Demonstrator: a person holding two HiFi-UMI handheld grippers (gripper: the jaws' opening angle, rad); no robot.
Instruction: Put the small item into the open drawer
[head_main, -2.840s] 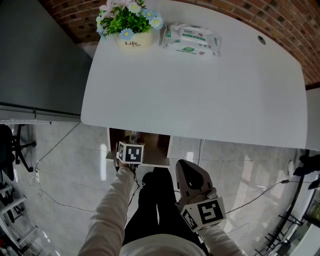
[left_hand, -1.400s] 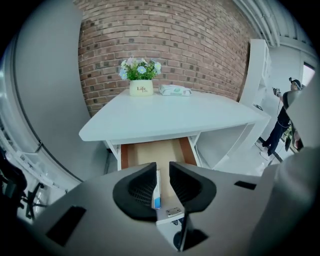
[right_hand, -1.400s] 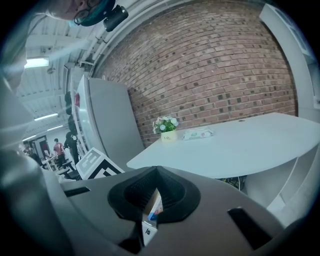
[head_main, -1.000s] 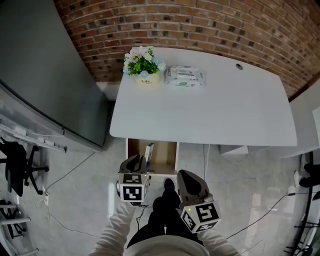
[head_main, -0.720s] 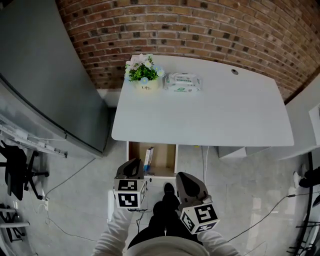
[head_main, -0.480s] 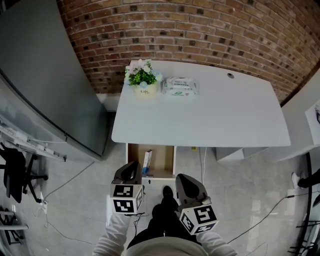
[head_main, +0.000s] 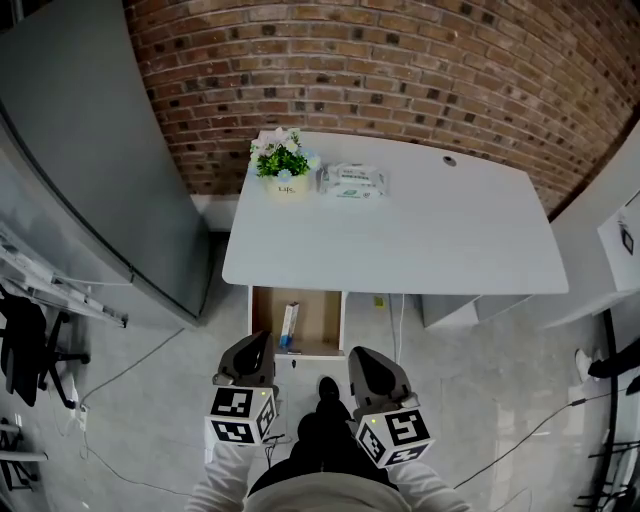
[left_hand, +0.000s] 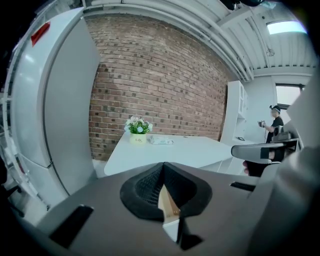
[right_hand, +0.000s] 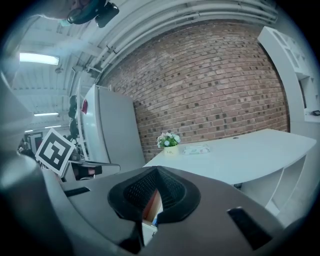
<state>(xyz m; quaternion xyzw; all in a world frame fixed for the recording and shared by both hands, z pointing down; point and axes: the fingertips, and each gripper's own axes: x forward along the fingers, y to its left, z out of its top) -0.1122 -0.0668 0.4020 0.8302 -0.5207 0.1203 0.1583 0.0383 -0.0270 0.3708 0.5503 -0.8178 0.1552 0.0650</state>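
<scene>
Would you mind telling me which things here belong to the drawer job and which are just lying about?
Job in hand: open drawer; small item, lying inside it.
Lying about: flower pot; pack of wipes; both on the white table.

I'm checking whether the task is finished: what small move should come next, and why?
Probably lower the left gripper, whose jaws have just closed empty, to the drawer front and nudge it shut: the small item already lies inside, and the drawer stands open.
</scene>
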